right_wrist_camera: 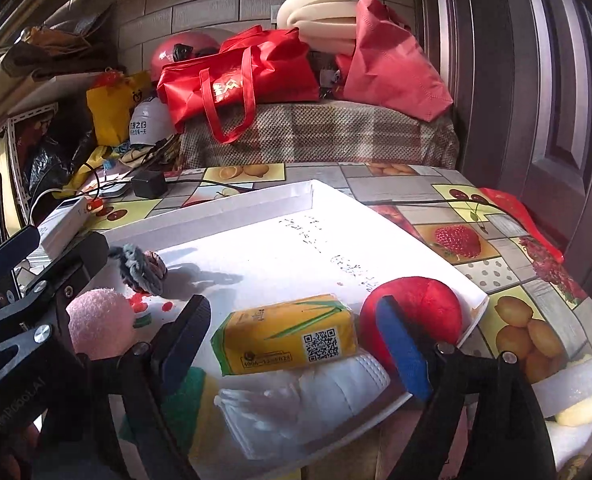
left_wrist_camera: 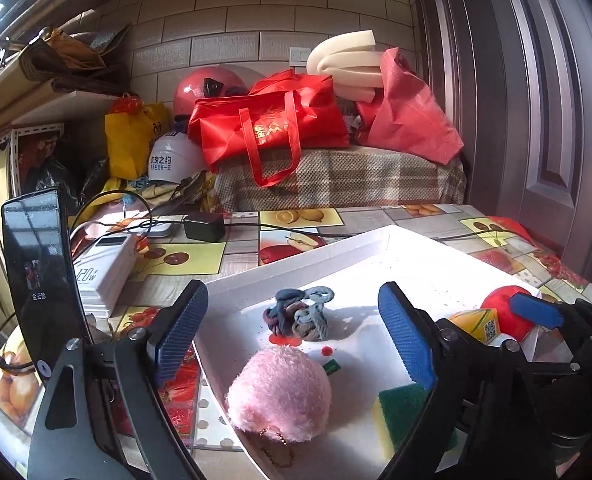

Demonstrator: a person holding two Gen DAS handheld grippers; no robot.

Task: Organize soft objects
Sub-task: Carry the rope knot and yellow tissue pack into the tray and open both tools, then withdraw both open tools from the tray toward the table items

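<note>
A white tray [left_wrist_camera: 296, 258] lies on the fruit-print tablecloth. In it are a pink plush ball [left_wrist_camera: 281, 394], a grey-blue knotted rope [left_wrist_camera: 300, 316], a green and yellow sponge [left_wrist_camera: 404, 416], a yellow tissue pack [right_wrist_camera: 289, 336], a red plush apple [right_wrist_camera: 420, 304] and a white plastic-wrapped pack [right_wrist_camera: 296, 404]. My left gripper [left_wrist_camera: 291, 304] stands open over the tray's near left part, the pink ball just below and between its fingers, untouched. My right gripper [right_wrist_camera: 291, 308] is open around the tissue pack, with gaps at both pads. The red apple sits behind its right finger [right_wrist_camera: 400, 344].
A phone on a stand [left_wrist_camera: 35, 280], a white power bank [left_wrist_camera: 103, 272] and a black adapter [left_wrist_camera: 203, 226] with cables occupy the table's left. Red bags [left_wrist_camera: 263, 124], helmets and foam pile behind. A door [left_wrist_camera: 536, 100] stands at the right. White foam [right_wrist_camera: 576, 384] lies beside the tray.
</note>
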